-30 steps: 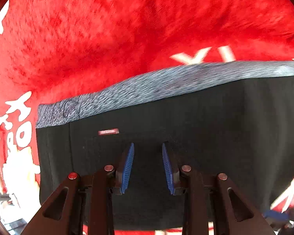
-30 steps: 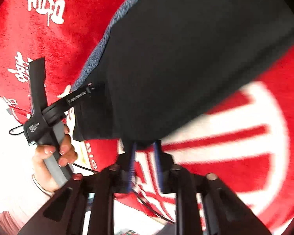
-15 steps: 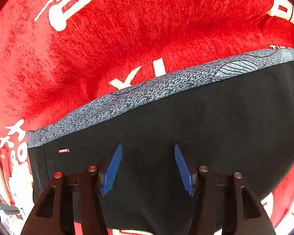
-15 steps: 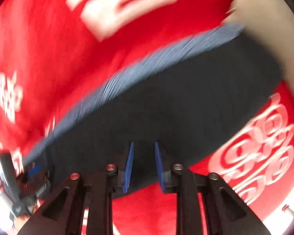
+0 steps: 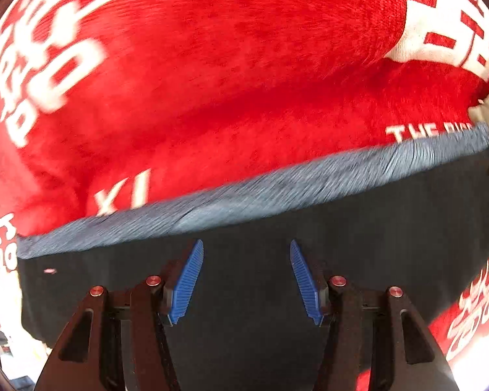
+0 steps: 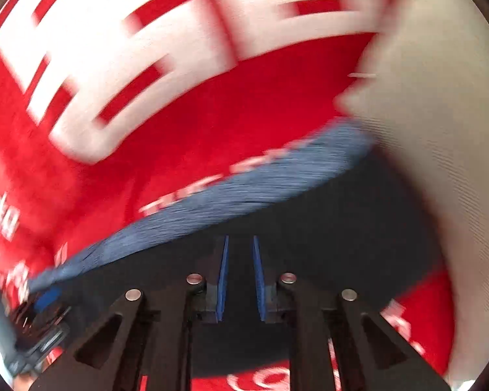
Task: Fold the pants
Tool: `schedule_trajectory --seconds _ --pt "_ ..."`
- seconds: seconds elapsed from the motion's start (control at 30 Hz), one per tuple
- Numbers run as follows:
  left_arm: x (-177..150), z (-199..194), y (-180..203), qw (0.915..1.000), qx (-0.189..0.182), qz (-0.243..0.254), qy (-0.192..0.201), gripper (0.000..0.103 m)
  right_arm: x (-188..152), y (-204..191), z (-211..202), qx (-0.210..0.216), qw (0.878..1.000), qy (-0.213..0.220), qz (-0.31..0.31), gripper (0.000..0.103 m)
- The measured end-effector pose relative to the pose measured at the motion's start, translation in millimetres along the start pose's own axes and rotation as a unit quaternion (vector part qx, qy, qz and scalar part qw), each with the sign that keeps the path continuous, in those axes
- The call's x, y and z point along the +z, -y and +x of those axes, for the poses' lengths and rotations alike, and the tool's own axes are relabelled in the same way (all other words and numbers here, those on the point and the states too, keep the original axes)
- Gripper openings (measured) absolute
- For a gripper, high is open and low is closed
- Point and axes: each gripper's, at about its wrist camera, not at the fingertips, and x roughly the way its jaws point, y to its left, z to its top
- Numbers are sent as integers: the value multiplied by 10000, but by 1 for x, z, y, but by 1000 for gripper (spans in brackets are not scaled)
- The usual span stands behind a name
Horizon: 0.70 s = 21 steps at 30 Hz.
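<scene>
**Q:** Red plush blanket [image 5: 238, 75] with white lettering covers the whole background; where do the pants lie on it?

**A:** Flat, I judge. The pants [image 5: 375, 247] are a black slab with a speckled grey waistband [image 5: 244, 202] along the far edge, filling the lower part of both wrist views. A pale cloth [image 6: 440, 130] lies at the waistband's right end, touching or overlapping it; I cannot tell which.

**Q:** State of the fingers?

**A:** My left gripper [image 5: 246, 277] has its blue pads apart over black fabric, nothing between them. My right gripper [image 6: 239, 277] is closing, its pads a narrow gap apart; motion blur hides whether fabric sits in that gap.

**Q:** Which step, and what next?

**A:** A fold looks laid, so I judge this a repositioning between folds. The next move calls for both grippers to find a matching edge, pinch one layer stack each, and lift evenly.

**Q:** Edges and open room?

**A:** Blanket lies open beyond the waistband. On the right the pale cloth crowds the corner, so a sweep there may snag it.
</scene>
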Motion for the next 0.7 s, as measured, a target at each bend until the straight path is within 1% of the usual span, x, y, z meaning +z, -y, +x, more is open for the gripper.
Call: schedule_trajectory --seconds 0.07,0.1,0.13,0.17,0.2,0.23,0.27,0.33,0.4,0.43,0.5,0.53,0.57,0.6,0.67,0.7 --pt "14 12 7 9997 7 -231 -76 57 0 -24 20 333 9979 -237 -507 16" --pt "15 12 0 9995 33 -325 -41 57 -2 -33 25 391 9962 -278 -721 16" --pt "20 17 -2 9992 69 -402 -37 58 -3 -43 30 356 9948 -262 -919 16" --pt "27 25 -9 9988 99 -465 -73 65 -2 -47 36 287 9935 -204 -1085 16" --pt "30 28 -13 9983 158 -556 -61 74 1 -47 39 228 9927 -138 -1172 13" --pt "34 34 -13 9980 169 -610 -60 76 6 -43 43 212 9931 -99 -1145 8" --pt "35 35 -16 9979 117 -633 -85 78 14 -35 44 265 9941 -30 -1050 4" --pt "32 32 -22 9980 16 -635 -73 78 30 -16 44 -120 9958 157 -894 4" --pt "31 30 -22 9986 69 -523 -20 79 47 13 42 -446 9970 253 -581 4" --pt "24 26 -20 9987 99 -491 7 79 53 26 41 -560 9971 267 -447 4" --pt "23 22 -13 9988 148 -461 14 79 61 40 33 -935 9943 317 -394 4" --pt "23 20 -13 9988 150 -462 -21 79 62 42 29 -977 9940 318 -382 6" --pt "22 13 1 9988 157 -454 -52 79 62 43 23 -953 9944 301 -347 9" --pt "21 7 2 9991 175 -387 -49 79 58 41 14 -888 9953 275 -271 11" --pt "16 0 -2 9995 219 -220 9 79 43 36 -2 -641 9976 204 -161 17" --pt "10 -7 -1 9997 229 -118 38 79 31 29 -10 -414 9990 131 -109 21"
